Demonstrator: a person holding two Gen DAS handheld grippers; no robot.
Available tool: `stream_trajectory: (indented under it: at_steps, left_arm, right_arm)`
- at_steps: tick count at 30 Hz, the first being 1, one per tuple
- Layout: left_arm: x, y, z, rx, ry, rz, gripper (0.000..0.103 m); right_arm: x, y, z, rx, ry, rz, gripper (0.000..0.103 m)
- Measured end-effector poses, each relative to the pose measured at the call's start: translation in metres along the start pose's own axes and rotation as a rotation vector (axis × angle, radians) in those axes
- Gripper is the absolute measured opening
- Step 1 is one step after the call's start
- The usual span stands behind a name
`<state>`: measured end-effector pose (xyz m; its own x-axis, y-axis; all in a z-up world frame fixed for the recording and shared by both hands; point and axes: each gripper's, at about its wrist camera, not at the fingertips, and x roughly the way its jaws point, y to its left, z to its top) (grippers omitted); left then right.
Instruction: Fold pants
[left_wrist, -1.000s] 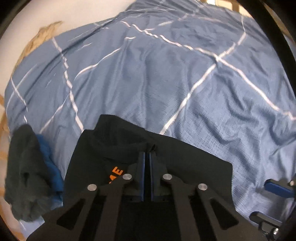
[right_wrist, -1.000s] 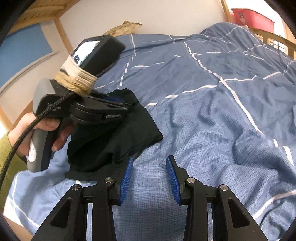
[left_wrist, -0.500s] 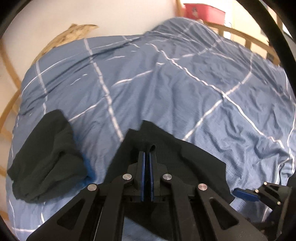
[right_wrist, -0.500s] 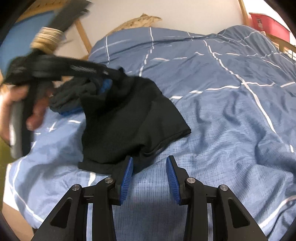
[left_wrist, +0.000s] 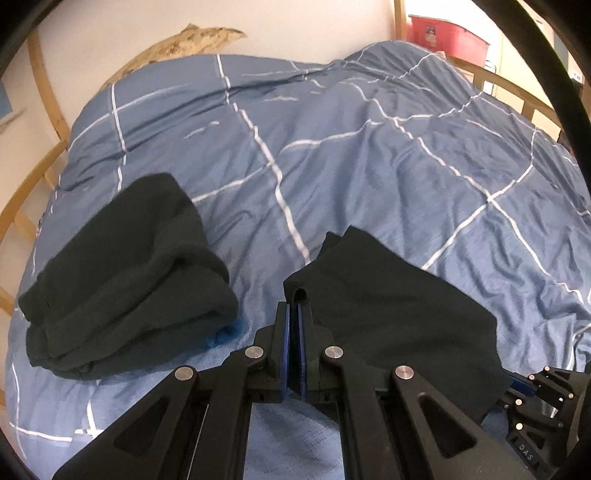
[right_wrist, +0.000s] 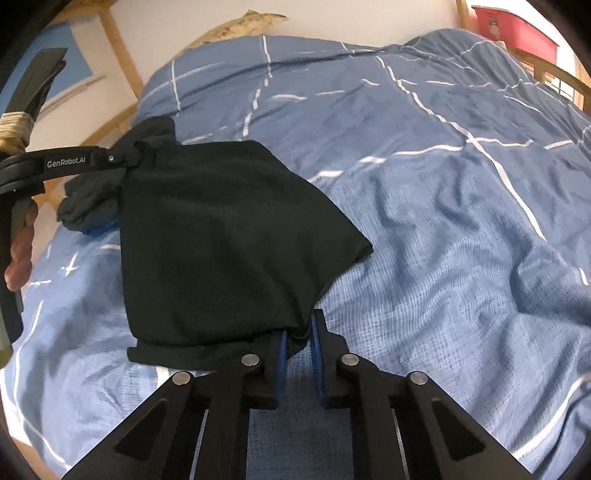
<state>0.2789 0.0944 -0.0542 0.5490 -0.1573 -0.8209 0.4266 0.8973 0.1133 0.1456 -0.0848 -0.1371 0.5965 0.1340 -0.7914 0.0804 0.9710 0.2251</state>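
Black pants (right_wrist: 221, 240) stretched above the blue bed (right_wrist: 461, 221), hem sagging onto it. Left hand-held gripper (left_wrist: 294, 314) pressed together on one corner fold. Right hand-held gripper (right_wrist: 298, 332) jaws have just been closing; cloth corner between them, pad contact unclear. Risk: bite is thin, so pulling taut may slip that corner out. Dark folded pile (left_wrist: 122, 280) lies near; a sweep could drag it.

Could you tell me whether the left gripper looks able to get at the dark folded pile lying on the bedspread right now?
Probably not yet: the left gripper is shut on the black pants. The folded pile lies unobstructed on the bedspread beside it.
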Motion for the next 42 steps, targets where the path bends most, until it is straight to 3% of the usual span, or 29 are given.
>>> stream_trajectory:
  at_steps: [5,9,10,12,15,19,23,27,31,38,42]
  left_arm:
    - [0.011,0.006,-0.011,-0.012,0.036,0.028,0.006]
    - [0.009,0.011,-0.018,0.006,0.043,0.105,0.008]
    - [0.006,0.013,-0.02,0.001,0.042,0.108,0.01]
    - [-0.008,0.016,-0.025,-0.016,0.024,0.13,0.025]
    - [-0.037,0.012,-0.035,-0.016,-0.019,0.156,0.029]
    - [-0.062,0.001,-0.054,-0.068,-0.023,0.051,0.029]
    - [-0.073,-0.022,-0.078,-0.119,0.013,-0.08,0.029]
    - [-0.07,-0.046,-0.091,-0.136,0.039,-0.146,0.029]
    - [-0.06,-0.061,-0.1,-0.158,0.063,-0.194,0.028]
    - [-0.035,-0.058,-0.108,-0.252,0.125,-0.247,0.018]
    - [-0.026,-0.057,-0.108,-0.245,0.127,-0.228,0.018]
  right_arm:
    - [0.004,0.001,-0.002,-0.018,0.022,-0.032,0.013]
    - [0.006,0.002,-0.003,-0.03,0.038,-0.05,0.013]
    - [0.005,0.002,-0.003,-0.033,0.039,-0.054,0.013]
    - [0.004,0.003,-0.003,-0.044,0.039,-0.062,0.014]
    - [0.003,0.003,-0.003,-0.047,0.037,-0.055,0.015]
    - [-0.006,0.002,-0.007,-0.076,0.0,-0.042,0.029]
    - [-0.007,0.001,-0.009,-0.111,-0.016,-0.028,0.029]
    - [-0.009,-0.001,-0.01,-0.124,-0.025,-0.015,0.029]
    - [-0.009,-0.004,-0.009,-0.124,-0.032,0.001,0.029]
    - [-0.008,-0.005,-0.01,-0.129,-0.038,0.034,0.029]
    - [-0.008,-0.006,-0.009,-0.13,-0.04,0.067,0.029]
